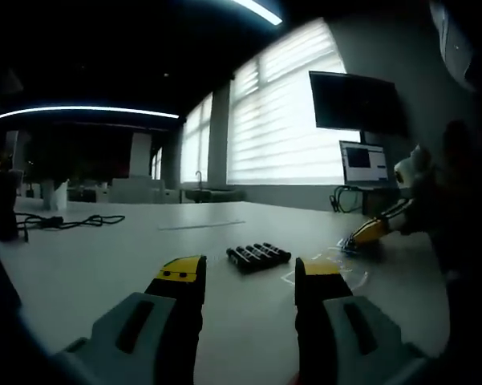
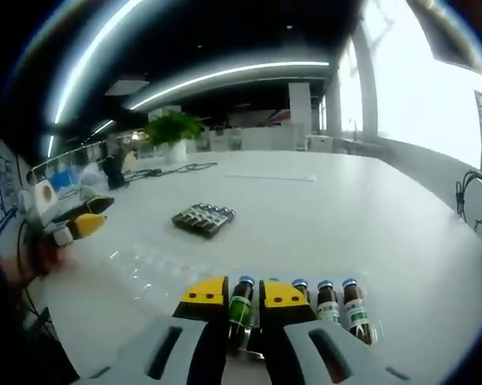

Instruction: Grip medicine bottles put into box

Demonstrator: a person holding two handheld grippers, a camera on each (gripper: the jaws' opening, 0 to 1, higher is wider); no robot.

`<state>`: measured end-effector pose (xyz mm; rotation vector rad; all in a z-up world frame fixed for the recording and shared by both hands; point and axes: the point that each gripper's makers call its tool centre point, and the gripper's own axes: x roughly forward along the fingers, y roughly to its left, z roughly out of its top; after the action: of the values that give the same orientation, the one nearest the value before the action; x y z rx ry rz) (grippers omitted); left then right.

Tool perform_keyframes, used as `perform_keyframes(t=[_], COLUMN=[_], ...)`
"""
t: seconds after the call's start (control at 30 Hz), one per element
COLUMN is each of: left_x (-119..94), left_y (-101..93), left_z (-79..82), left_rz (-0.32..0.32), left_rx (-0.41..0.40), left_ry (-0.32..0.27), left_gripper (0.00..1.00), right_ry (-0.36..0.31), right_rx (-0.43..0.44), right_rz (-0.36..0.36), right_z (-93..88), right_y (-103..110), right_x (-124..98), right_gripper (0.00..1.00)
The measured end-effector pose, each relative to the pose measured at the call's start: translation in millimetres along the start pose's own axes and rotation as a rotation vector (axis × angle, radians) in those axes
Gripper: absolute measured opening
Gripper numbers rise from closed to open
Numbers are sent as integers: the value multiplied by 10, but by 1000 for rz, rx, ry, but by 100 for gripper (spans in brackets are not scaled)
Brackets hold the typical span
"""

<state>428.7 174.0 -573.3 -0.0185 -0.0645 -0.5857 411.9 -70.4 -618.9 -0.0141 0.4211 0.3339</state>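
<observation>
In the right gripper view, my right gripper (image 2: 242, 295) is shut on a small brown medicine bottle (image 2: 240, 306) with a blue cap and green label. Three like bottles (image 2: 329, 301) stand in a row just right of it on the white table (image 2: 345, 216). A dark pack of bottles (image 2: 204, 218) lies flat farther out, also seen as the pack (image 1: 258, 256) beyond my left gripper (image 1: 252, 274). That gripper is open with nothing between its jaws. A clear plastic box (image 2: 140, 266) lies to the left, near the left gripper (image 2: 82, 218). The right gripper (image 1: 367, 233) enters from the right.
Black cables (image 1: 64, 220) and a dark upright object (image 1: 4, 204) sit at the table's far left. A laptop screen (image 1: 364, 164) and a wall monitor (image 1: 357, 101) stand at the right. A potted plant (image 2: 173, 128) and more cables (image 2: 475, 196) mark the table edges.
</observation>
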Motion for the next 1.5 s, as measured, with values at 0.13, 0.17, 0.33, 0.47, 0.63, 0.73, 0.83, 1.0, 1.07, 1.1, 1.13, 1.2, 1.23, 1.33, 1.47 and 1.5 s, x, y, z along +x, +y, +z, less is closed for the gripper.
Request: perform_keyframes(t=[0.13, 0.17, 0.33, 0.47, 0.63, 0.73, 0.83, 1.0, 1.07, 1.1, 1.13, 1.2, 1.23, 1.33, 1.47, 1.5], left_x=[-26, -28, -7, -2, -10, -17, -26, -30, -28, -27, -27, -26, -24, -19, -21, -20], left_y=[152, 164, 134, 114, 126, 137, 157, 169, 177, 180, 182, 178, 174, 166, 159, 157], left_z=[16, 16, -9, -16, 4, 15, 25, 33, 27, 23, 22, 18, 12, 0, 1, -3], left_rz=[79, 85, 84, 80, 82, 85, 87, 81, 81, 82, 82, 80, 78, 75, 72, 72], left_rx=[-10, -11, 7, 25, 20, 14, 10, -9, -16, -19, -21, -21, -20, -15, -15, -12], left_ry=[-5, -5, 11, 18, 9, 3, -5, -13, -12, -12, -12, -11, -8, -3, -4, -2], left_gripper=[37, 37, 37, 37, 37, 37, 37, 37, 37, 37, 37, 37, 37, 37, 37, 37], right_ry=[-11, -4, -33, -52, -59, -54, -44, -30, -13, -13, -2, 17, 20, 38, 47, 54], right_rx=[3, -4, -10, -28, -66, -68, -117, -172, -212, -228, -254, -250, -257, -283, -296, -317], right_rz=[14, 23, 88, 160, 236, 283, 308, 368, 401, 407, 424, 450, 461, 511, 539, 543], right_z=[5, -3, 127, 268, 447, 546, 594, 672, 662, 670, 659, 662, 666, 676, 691, 678], right_y=[-8, 3, 75, 142, 115, 96, 102, 109, 138, 141, 157, 174, 182, 235, 252, 245], right_x=[47, 63, 94, 169, 255, 307, 351, 478, 512, 534, 551, 598, 611, 653, 731, 761], right_gripper=[11, 11, 13, 18, 23, 23, 25, 28, 29, 30, 30, 32, 33, 35, 35, 36])
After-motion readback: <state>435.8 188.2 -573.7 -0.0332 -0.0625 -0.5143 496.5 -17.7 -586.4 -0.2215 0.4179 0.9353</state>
